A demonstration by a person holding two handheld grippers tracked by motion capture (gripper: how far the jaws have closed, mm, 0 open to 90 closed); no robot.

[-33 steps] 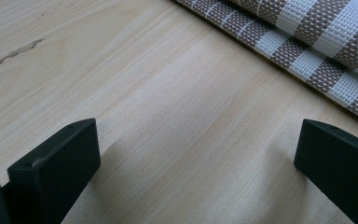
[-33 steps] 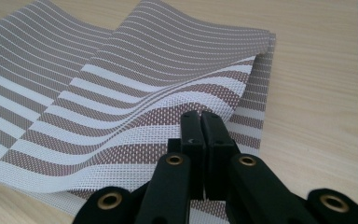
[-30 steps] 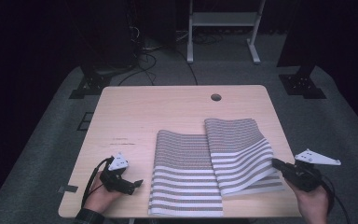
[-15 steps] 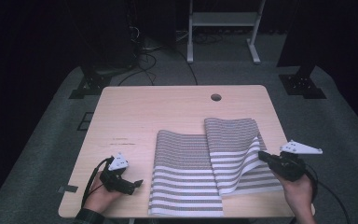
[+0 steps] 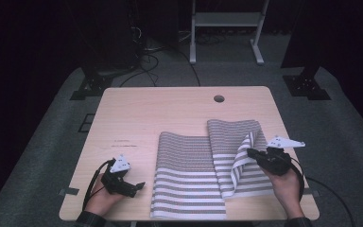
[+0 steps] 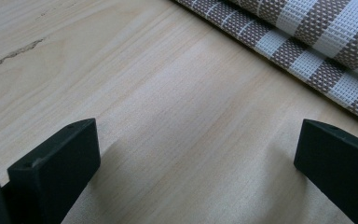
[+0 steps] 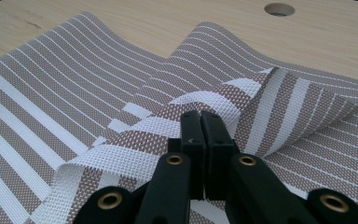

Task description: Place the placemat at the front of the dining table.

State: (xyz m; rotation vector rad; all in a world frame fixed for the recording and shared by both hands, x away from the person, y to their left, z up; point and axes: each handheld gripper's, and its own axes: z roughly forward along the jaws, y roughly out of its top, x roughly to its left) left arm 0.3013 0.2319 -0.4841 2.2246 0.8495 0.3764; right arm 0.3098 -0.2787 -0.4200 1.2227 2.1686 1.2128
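Left claw point(image 5: 139, 185) open, right claw point(image 5: 249, 152) clamped

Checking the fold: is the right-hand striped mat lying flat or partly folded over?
Partly folded. The right gripper, shut on the right mat, lifts its right edge over toward the left mat.
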